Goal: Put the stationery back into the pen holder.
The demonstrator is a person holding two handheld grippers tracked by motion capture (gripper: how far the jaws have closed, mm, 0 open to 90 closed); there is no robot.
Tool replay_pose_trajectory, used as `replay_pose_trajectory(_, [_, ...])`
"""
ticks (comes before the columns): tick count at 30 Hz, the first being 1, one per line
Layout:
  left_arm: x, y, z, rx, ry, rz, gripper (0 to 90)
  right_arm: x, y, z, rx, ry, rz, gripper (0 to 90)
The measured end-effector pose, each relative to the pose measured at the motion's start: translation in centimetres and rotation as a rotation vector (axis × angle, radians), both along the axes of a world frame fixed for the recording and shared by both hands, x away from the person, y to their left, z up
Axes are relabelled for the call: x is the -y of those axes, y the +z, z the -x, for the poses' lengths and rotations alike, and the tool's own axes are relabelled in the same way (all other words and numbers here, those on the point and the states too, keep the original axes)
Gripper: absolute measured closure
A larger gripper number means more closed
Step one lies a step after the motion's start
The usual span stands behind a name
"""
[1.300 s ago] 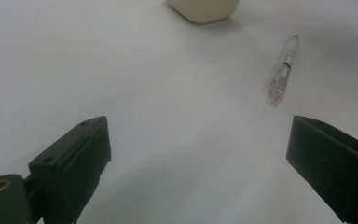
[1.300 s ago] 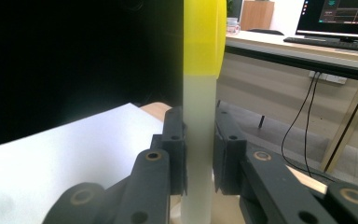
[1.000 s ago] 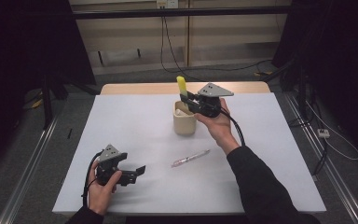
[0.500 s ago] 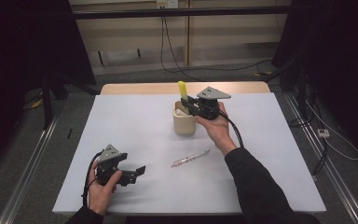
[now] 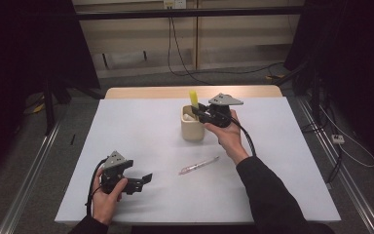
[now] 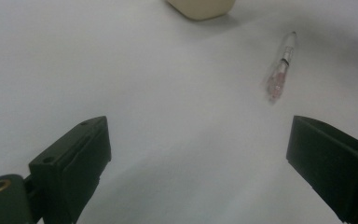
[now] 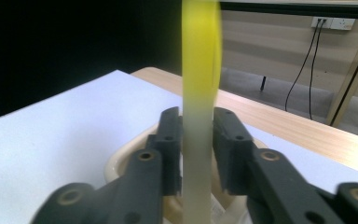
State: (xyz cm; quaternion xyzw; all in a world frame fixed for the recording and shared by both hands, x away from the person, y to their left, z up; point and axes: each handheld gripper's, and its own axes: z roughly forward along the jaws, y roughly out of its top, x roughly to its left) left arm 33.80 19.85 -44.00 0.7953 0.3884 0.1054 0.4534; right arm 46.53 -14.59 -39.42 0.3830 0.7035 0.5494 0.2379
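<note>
Since the earlier frame my right gripper jaws have been opening beside the yellow marker, now standing in the cup; the pen remains mid-worktop; my left gripper gapes, empty.

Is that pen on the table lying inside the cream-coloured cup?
No, the pen lies flat on the white table, apart from the cup and nearer the person.

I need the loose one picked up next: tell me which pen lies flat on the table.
The clear pink-tinted pen, lying on the white table; the yellow marker stands upright in the beige cup.
</note>
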Motion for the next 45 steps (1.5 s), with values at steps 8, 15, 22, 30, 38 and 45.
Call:
replay_pose_trajectory(8, [0.0,0.0,0.0,-0.004,0.004,0.004,6.2,0.4,0.7,0.4,0.003,-0.006,-0.024,43.5])
replay_pose_trajectory(15, [0.0,0.0,0.0,-0.006,0.005,0.001,6.3,1.0,0.8,1.2,-0.004,-0.01,0.002,24.7])
replay_pose_trajectory(22, [-0.1,-0.1,0.0,-0.008,0.006,0.005,6.2,1.8,0.9,2.3,-0.031,-0.018,0.023,11.7])
replay_pose_trajectory(30, [0.0,-0.1,0.0,-0.008,0.01,0.005,6.2,2.6,0.7,4.4,-0.081,0.041,0.094,9.7])
replay_pose_trajectory(38, [0.0,-0.1,0.0,-0.01,0.007,0.003,6.3,3.1,-0.3,5.7,-0.151,0.1,0.124,10.9])
replay_pose_trajectory(45, [0.0,0.0,0.0,-0.011,0.003,0.004,6.3,2.9,-1.2,6.7,-0.179,0.16,0.163,23.2])
